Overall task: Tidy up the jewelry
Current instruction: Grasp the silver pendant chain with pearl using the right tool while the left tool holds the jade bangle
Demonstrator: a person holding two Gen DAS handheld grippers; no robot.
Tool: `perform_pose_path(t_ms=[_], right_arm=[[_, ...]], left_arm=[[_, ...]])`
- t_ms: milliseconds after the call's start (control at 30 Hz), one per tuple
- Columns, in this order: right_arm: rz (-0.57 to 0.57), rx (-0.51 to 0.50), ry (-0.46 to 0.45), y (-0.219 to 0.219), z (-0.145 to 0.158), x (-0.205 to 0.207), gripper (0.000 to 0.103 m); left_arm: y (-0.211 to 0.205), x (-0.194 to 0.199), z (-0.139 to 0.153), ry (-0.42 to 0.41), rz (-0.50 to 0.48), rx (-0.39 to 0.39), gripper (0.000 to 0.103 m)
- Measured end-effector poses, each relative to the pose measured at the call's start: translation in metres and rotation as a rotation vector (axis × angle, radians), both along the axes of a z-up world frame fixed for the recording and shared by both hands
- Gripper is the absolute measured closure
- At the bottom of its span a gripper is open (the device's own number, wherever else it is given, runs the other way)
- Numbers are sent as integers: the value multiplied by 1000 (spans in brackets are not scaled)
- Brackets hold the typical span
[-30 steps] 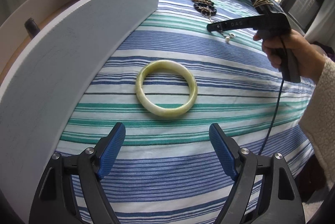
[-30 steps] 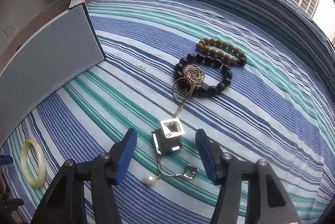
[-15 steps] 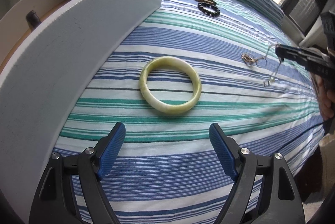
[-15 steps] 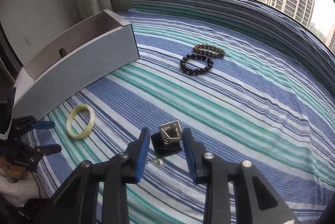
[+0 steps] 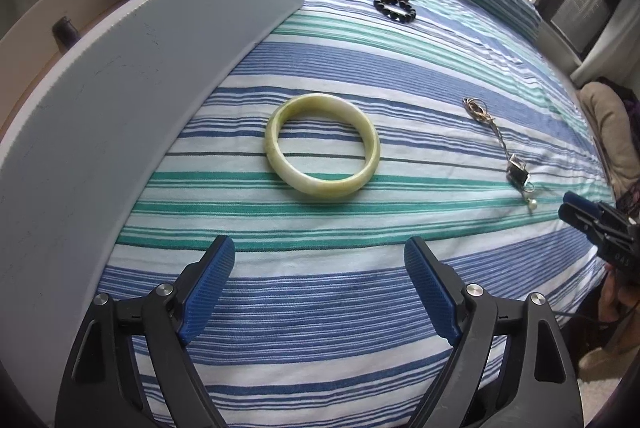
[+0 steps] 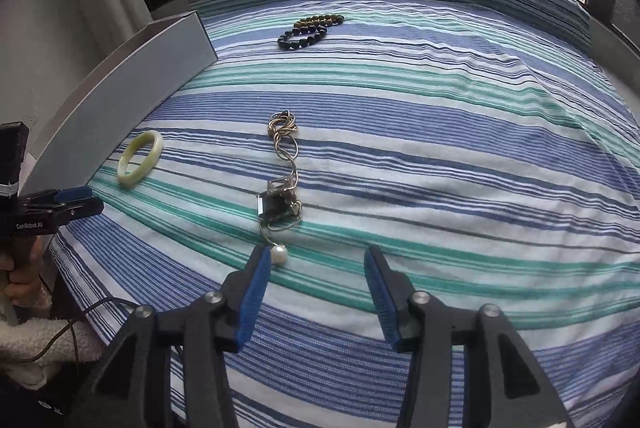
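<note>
Far left, the open box (image 5: 160, 39) sits on the striped bed (image 5: 320, 308) — 1 small dark thing (image 5: 64, 29) shows inside, too dim to name; no jewelry seen in it. Just beside its wall lies the green bangle (image 5: 322, 183), with the left claw (image 5: 320, 292) spread wide and empty just short of it. Moving right — here's the change: the chain necklace (image 6: 280, 187) with its pearl has left the 2 bead bracelets (image 6: 310, 29) and now lies mid-bed, dragged closer to the box. The right claw (image 6: 314, 292) is opening, nothing between its pads. Likely a staging move — boxing comes next.
</note>
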State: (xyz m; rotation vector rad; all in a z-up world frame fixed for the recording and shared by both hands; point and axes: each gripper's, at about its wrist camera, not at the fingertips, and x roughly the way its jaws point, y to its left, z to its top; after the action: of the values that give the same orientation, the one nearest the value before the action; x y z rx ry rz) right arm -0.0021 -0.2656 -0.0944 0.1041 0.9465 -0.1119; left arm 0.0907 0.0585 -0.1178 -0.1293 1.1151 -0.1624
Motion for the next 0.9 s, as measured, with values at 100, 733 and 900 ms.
perform_pose_path(t_ms=[100,733,900], right_arm=[[-13,-11,-18,15,1,-12,53],[-17,14,-48,41,9,-30,52],[-31,30,-44,38,8,-29,52]], left_arm=[[-3,1,-3,14,-8,0,15],[7,3,5,3,-96,-56,9],[-4,24,-8,21,-142,-26,8]])
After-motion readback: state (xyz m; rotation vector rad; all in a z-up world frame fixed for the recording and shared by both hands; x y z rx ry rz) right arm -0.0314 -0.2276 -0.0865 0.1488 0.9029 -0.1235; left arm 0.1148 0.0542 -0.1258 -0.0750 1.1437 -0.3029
